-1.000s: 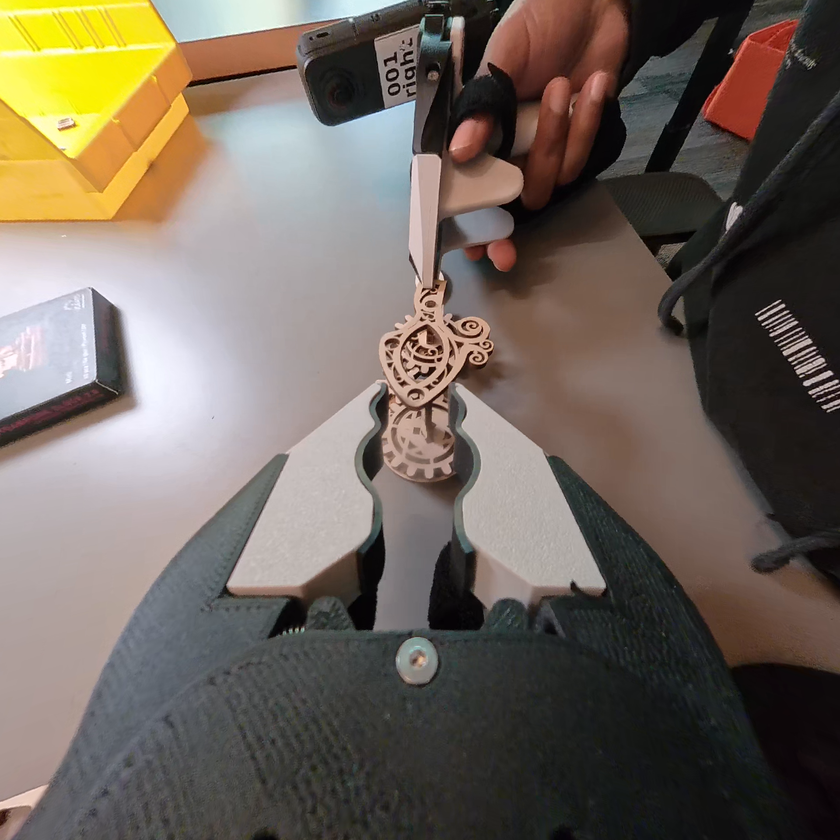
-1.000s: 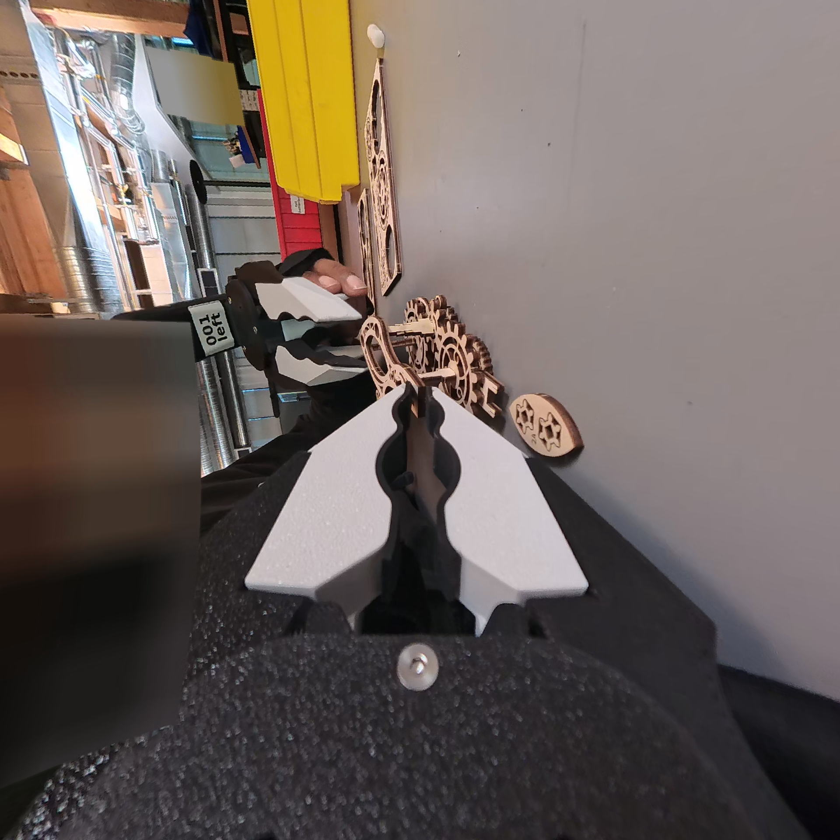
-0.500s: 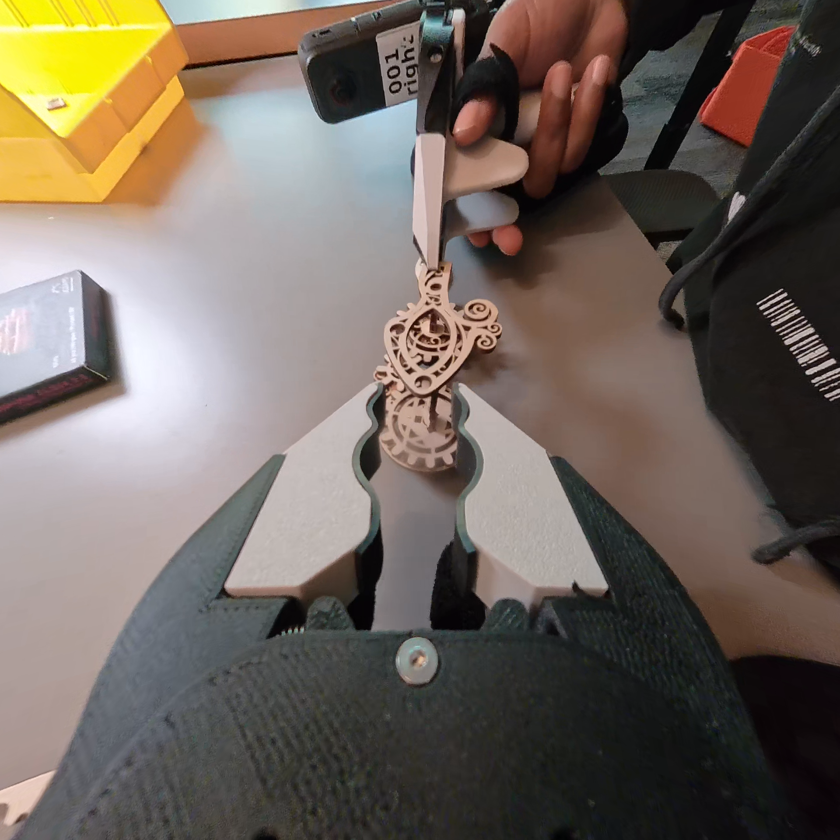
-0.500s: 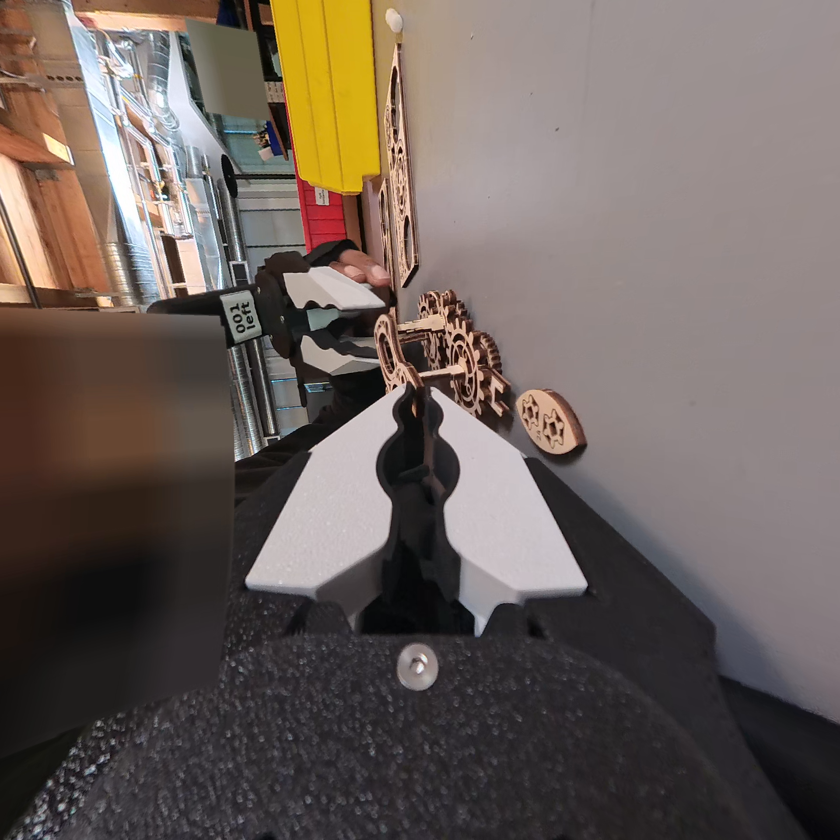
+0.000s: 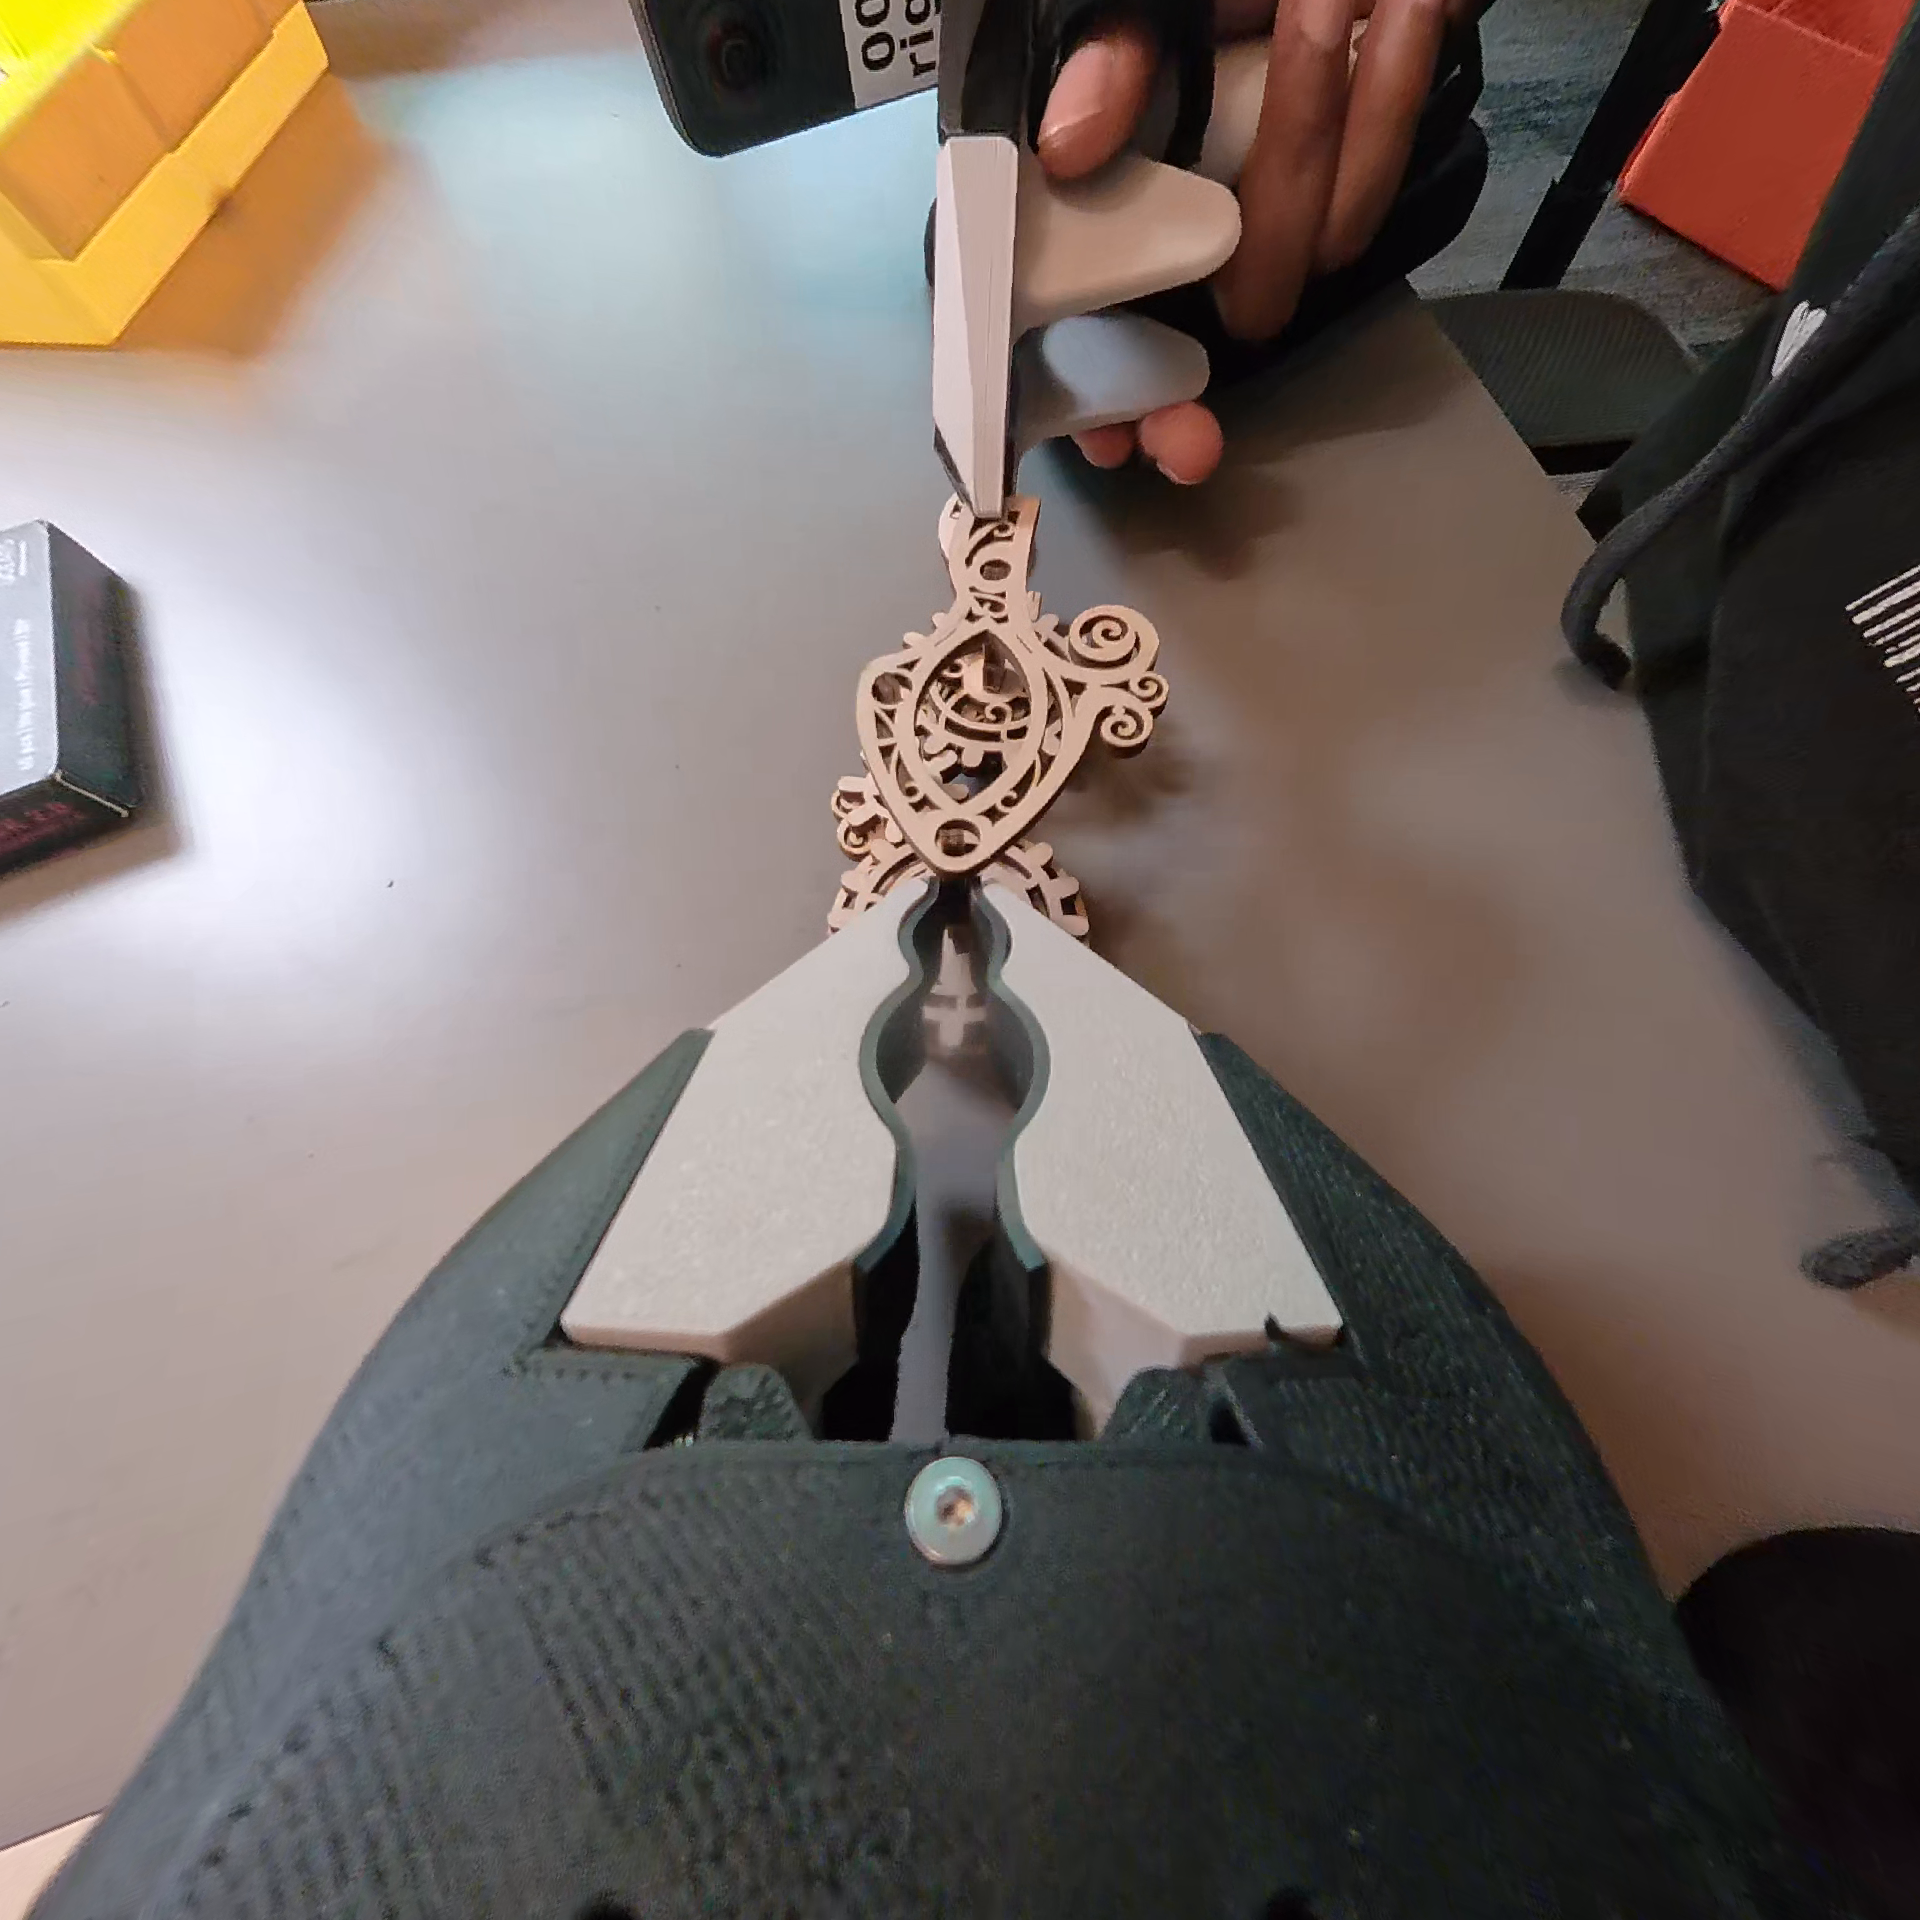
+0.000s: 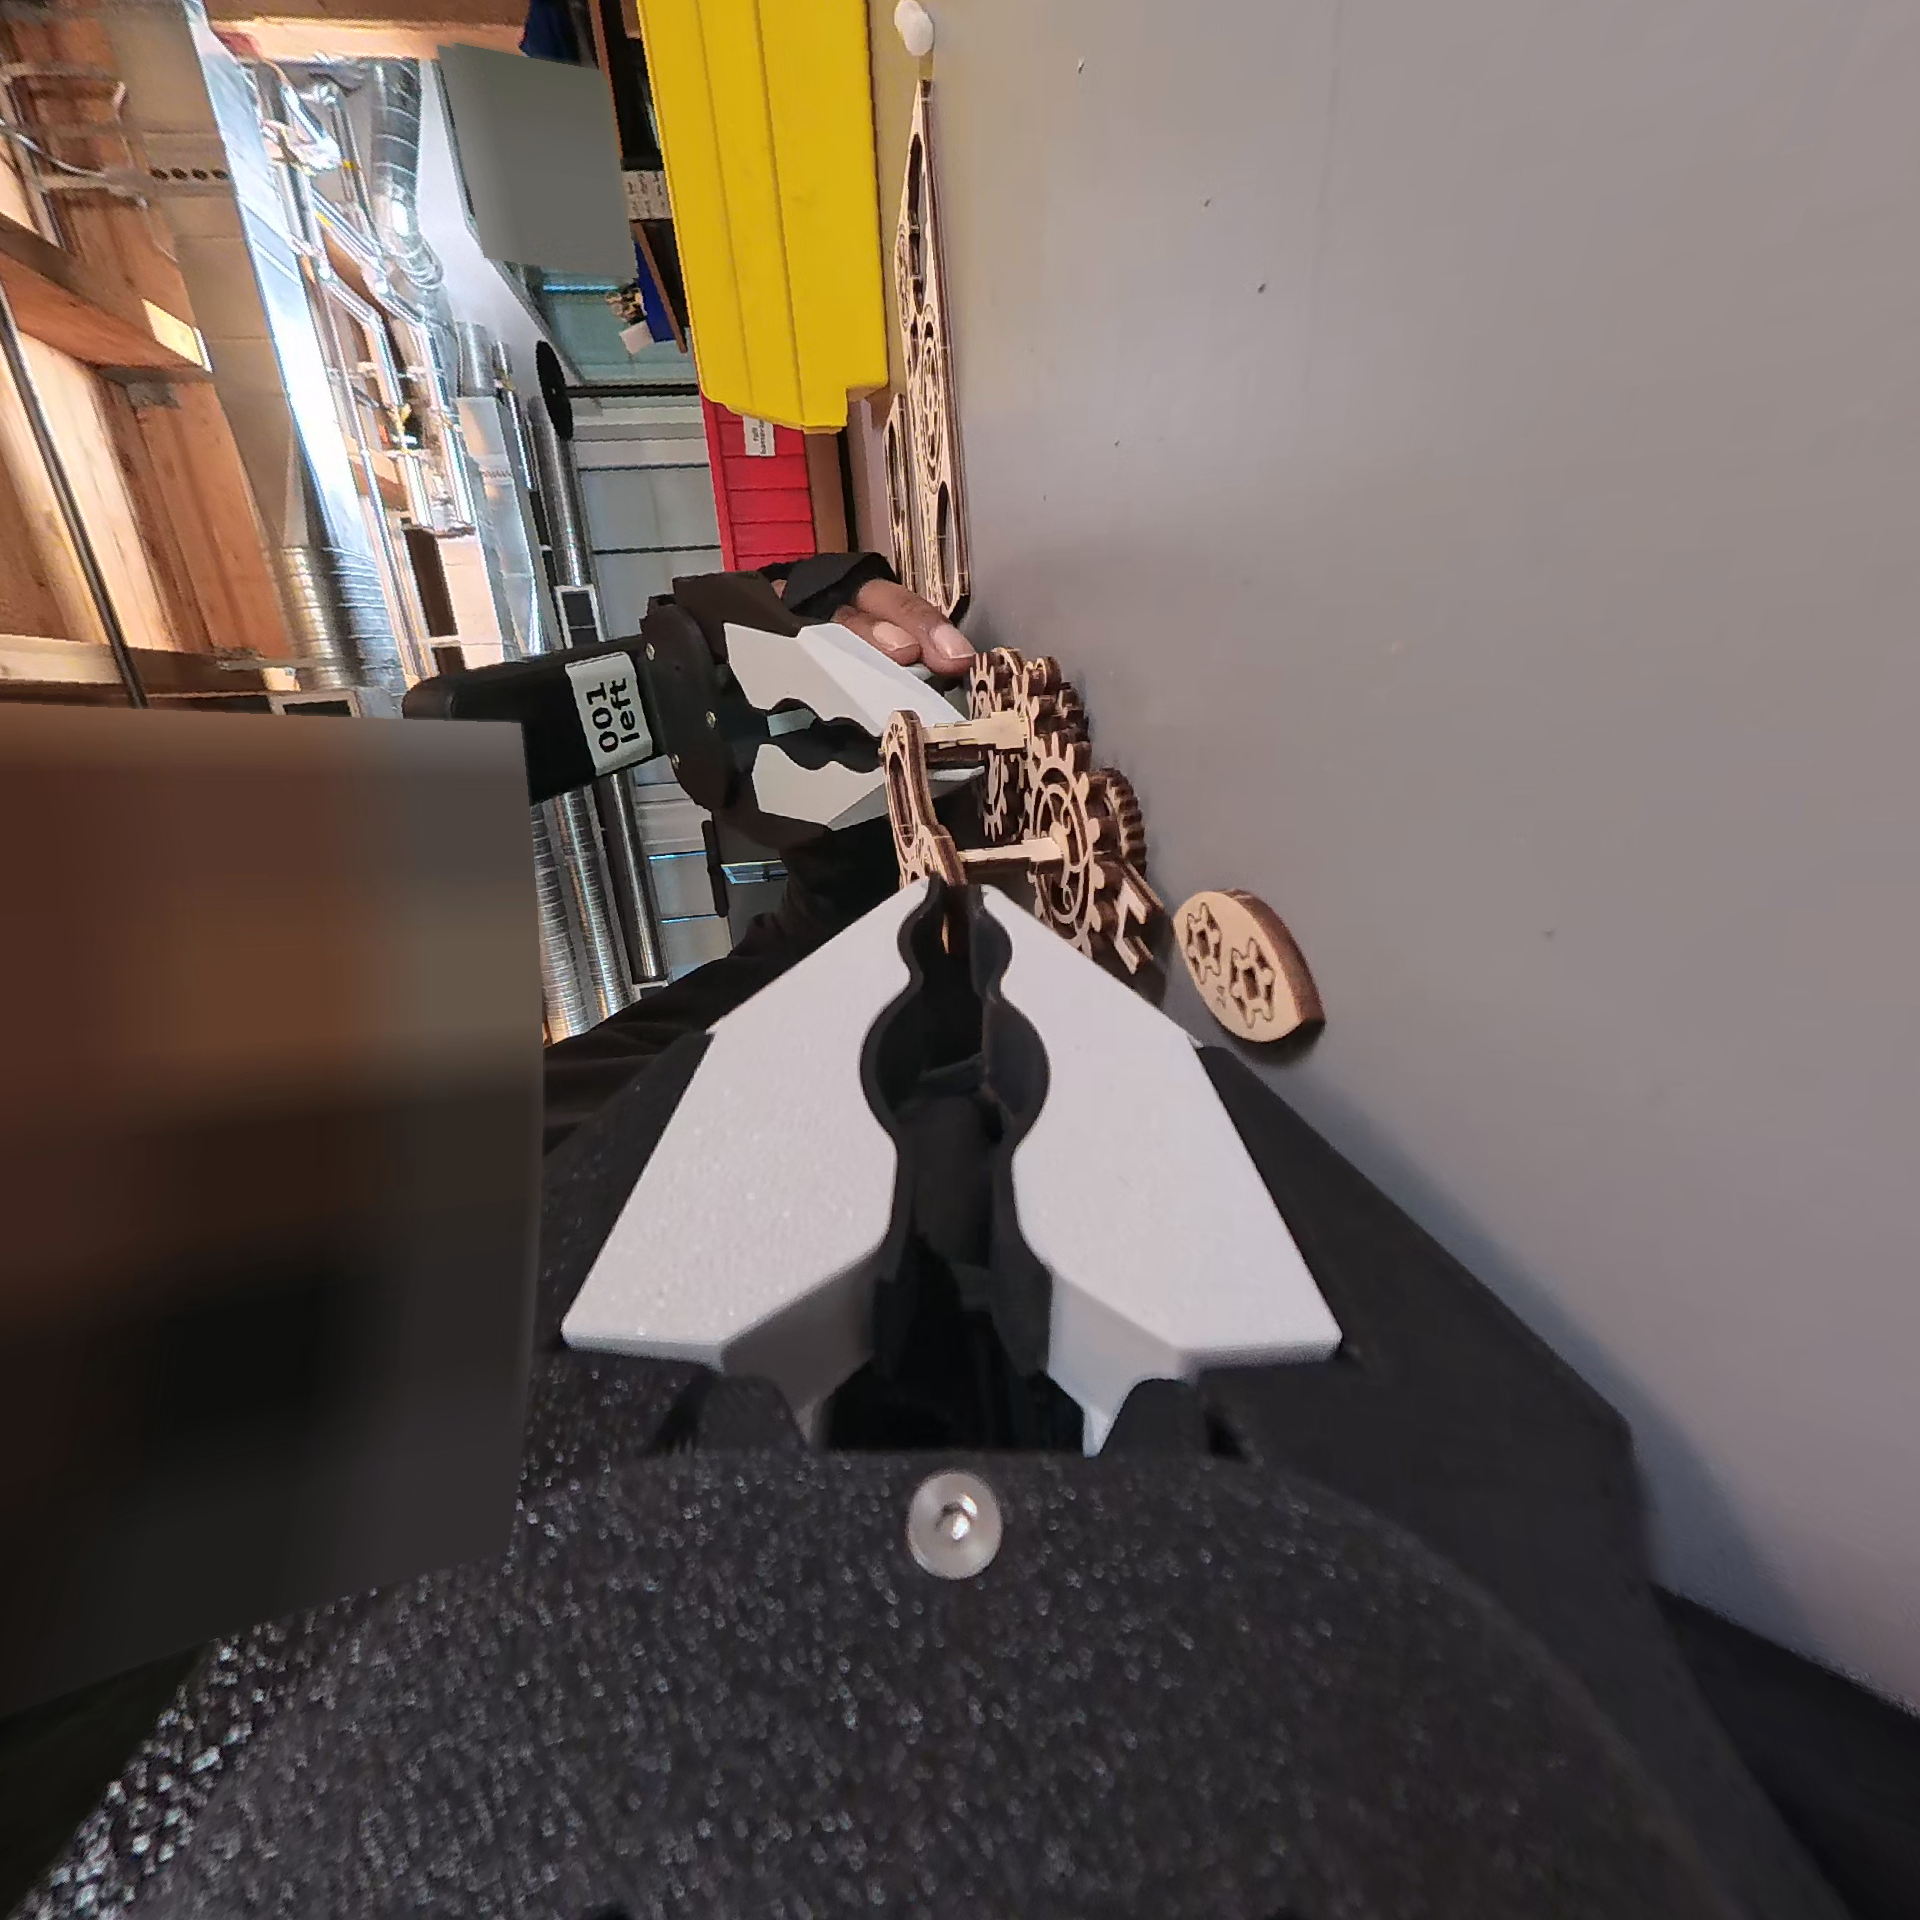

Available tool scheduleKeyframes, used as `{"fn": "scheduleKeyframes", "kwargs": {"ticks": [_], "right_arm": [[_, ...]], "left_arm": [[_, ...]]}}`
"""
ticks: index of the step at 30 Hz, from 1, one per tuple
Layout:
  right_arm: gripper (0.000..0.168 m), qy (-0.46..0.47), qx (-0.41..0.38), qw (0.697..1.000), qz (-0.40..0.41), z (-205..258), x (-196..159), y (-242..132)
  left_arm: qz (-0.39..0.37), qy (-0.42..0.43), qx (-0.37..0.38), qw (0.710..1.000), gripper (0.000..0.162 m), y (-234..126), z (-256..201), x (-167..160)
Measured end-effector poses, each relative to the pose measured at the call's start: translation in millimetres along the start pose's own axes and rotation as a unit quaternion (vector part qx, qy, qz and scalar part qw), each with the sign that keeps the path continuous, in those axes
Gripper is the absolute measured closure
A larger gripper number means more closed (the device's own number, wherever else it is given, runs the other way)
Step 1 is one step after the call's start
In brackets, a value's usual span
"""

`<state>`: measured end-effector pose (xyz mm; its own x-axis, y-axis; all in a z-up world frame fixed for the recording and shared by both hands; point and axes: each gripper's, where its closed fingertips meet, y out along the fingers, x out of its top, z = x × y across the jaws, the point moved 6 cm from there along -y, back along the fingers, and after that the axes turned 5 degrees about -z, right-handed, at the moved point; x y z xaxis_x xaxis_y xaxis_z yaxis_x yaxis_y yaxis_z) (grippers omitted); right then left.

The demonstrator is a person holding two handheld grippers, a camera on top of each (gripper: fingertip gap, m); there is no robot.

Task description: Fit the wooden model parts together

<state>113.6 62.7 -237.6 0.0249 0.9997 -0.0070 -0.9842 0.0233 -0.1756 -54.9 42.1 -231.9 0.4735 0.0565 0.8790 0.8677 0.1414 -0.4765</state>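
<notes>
The wooden model stands on the grey table [image 5: 436, 582]: a stack of gears [image 6: 1060, 821] with two short axles [image 6: 1003, 860] that carry an ornate openwork plate [image 5: 961, 727]. My right gripper [image 6: 951, 899] is shut on the far narrow end of that plate; it shows from the side in the left wrist view [image 5: 982, 499]. My left gripper [image 5: 954, 899] is closed down to a narrow gap at the plate's near end, over the gears [image 5: 860, 896], on the upper axle [image 6: 982, 730]. The right wrist view shows its fingers [image 6: 831, 665] around that axle.
A loose oval wooden piece [image 6: 1247, 966] lies beside the gears. Wooden part sheets [image 6: 930, 312] lie farther off by a yellow bin [image 6: 769, 208]. A black box [image 5: 62, 686] sits at the left. A person in a black hoodie [image 5: 1818, 727] is at the right edge. My hands' fingertips stand some 7 cm from each other.
My left gripper's jaws have closed from wide open around the gear to a narrow gap on the axle, and it has moved forward. The right gripper keeps its hold on the plate.
</notes>
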Motion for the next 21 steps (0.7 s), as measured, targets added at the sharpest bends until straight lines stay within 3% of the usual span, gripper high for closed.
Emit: {"fn": "scheduleKeyframes", "kwargs": {"ticks": [1,5,10,21], "right_arm": [[0.166,0.0,-0.001,1.0,0.0,0,0,0],[0.165,0.0,-0.004,1.0,0.001,0,0,1],[0.166,0.004,-0.009,1.0,-0.003,-1,0,1],[0.164,-0.008,-0.03,1.0,0.002,-4,-2,3]], "left_arm": [[0.0,0.0,0.0,1.0,0.16,0,0,0],[0.002,0.0,0.002,1.0,0.159,-1,1,-1],[-0.002,-0.006,0.001,1.0,0.136,-8,3,1],[-0.013,0.0,-0.006,1.0,0.133,-5,-2,7]]}}
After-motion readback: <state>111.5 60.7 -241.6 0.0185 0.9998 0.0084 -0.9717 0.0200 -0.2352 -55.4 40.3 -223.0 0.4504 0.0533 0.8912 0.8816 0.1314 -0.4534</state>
